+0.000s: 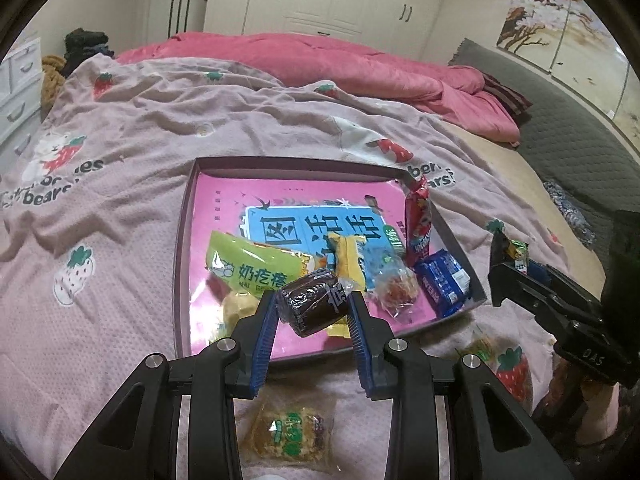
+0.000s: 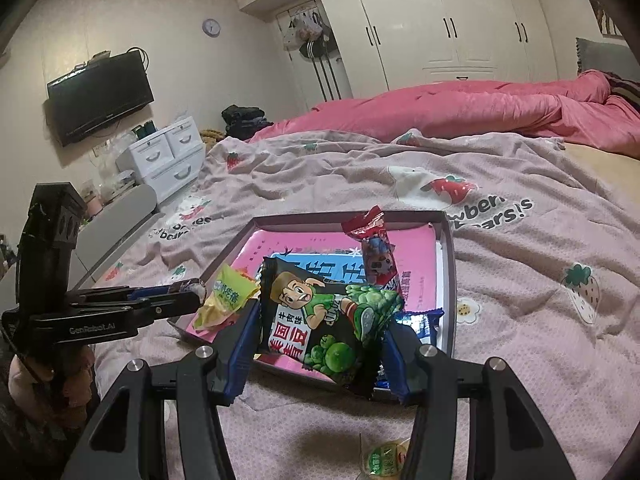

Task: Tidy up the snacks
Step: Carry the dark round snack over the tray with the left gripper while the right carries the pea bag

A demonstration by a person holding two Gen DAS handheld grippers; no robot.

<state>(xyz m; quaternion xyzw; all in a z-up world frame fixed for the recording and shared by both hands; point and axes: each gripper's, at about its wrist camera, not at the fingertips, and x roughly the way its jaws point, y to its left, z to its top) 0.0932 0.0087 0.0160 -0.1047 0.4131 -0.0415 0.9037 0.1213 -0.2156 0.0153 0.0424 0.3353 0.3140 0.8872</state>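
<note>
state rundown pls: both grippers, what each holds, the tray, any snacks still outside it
left gripper: shut on the dark brown wrapped snack, held over the tray
right gripper: shut on the black green-pea packet
tray: flat on the blanket, several snacks inside
red stick packet: leaning on the tray's wall
blue packet: lying in the tray's corner
clear yellow packet: on the blanket, outside the tray
</note>
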